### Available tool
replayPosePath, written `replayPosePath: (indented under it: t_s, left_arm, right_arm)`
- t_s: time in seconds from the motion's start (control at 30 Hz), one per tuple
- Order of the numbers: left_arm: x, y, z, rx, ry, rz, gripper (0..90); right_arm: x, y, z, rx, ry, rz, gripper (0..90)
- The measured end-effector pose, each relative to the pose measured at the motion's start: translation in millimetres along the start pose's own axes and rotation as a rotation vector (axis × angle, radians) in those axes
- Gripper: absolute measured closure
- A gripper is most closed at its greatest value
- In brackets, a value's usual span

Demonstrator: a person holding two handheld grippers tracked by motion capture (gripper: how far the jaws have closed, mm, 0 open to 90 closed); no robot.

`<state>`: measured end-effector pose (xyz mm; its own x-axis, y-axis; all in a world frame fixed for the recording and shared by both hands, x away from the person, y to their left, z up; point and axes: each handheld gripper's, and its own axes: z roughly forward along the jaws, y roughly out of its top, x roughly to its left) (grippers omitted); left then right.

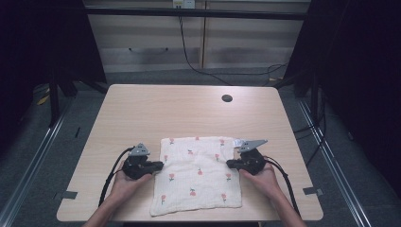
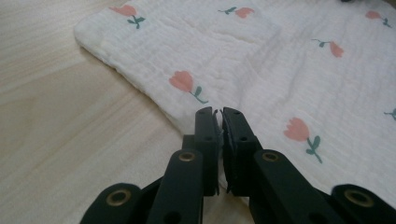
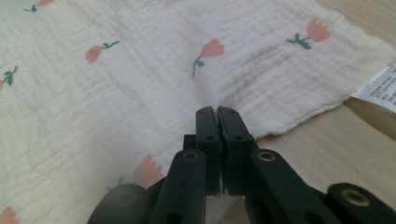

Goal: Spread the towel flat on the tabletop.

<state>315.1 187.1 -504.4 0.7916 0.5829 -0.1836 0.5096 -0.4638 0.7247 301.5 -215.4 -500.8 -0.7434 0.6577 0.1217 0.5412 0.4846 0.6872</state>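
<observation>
Cloth (image 1: 197, 175) lies flat on the table (image 1: 156, 109), near the person's edge, roughly centred between the two hands. White crinkled fabric, small pink tulip print with green stems. Some wrinkling through the middle; near-left corner sits at the table's front edge. A white care label (image 1: 239, 142) sticks out at the far-right corner, lying on the wood.

Left gripper (image 1: 160, 165): at the cloth's left edge, about mid-height of that side, pointing inward to the right. Left gripper view shows the jaws pressed nearly together with the cloth edge (image 2: 217, 122) pinched between the tips; a thin sliver of fabric shows in the slot. Clamped on the cloth.

Right gripper (image 1: 230, 163): mirrors it at the right edge, upper half of that side, pointing inward to the left. Right gripper view shows the jaws closed tight on a small tuck of fabric (image 3: 217, 103), with creases fanning out from the pinch point. The label (image 3: 380, 88) lies off to the right in that view, well apart from the jaws.

Both grips are low, at table level; the cloth is not lifted. Both hands come in from the bottom, cables trailing back along the forearms. A dark round hole (image 1: 227, 98) sits in the table's far right part, well apart from the cloth.
</observation>
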Motion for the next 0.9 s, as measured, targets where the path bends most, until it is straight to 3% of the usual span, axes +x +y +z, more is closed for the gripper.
replayPosePath:
  t_s: [0.07, 0.13, 0.23, 0.33, 0.43, 0.63, 0.77, 0.9]
  left_arm:
    - [-3.0, -2.3, -2.5, 0.006, -0.009, 0.010, 85.3]
    - [-4.0, -4.8, -4.7, 0.013, -0.049, -0.030, 85.3]
    - [-5.1, -7.3, -7.2, 0.012, -0.061, -0.029, 84.6]
    - [-5.9, -5.9, -6.5, 0.011, -0.081, -0.013, 75.0]
    - [-6.1, -4.5, -6.1, 0.015, -0.077, 0.000, 69.9]
    - [1.2, -1.4, -4.1, 0.008, -0.048, -0.004, 69.7]
    - [1.3, 0.4, -2.3, 0.007, -0.043, 0.000, 68.2]
    - [1.1, 0.2, -2.6, 0.005, -0.049, -0.008, 65.7]
  right_arm:
    - [3.0, -2.8, -1.7, -0.004, 0.009, 0.003, 87.7]
    - [6.9, -4.7, -4.0, 0.004, 0.021, 0.000, 87.2]
    - [11.4, -4.7, -7.1, 0.033, 0.026, 0.000, 83.0]
    - [7.6, -2.8, -8.0, 0.032, 0.019, 0.008, 73.9]
    - [-7.3, 3.3, -12.1, -0.010, -0.012, 0.050, 72.8]
    - [-43.6, 26.1, -11.4, -0.077, -0.070, 0.098, 71.4]
    - [-60.3, 37.2, 0.9, -0.074, -0.084, 0.122, 71.5]
    - [-67.0, 40.7, 13.2, -0.059, -0.094, 0.125, 71.4]
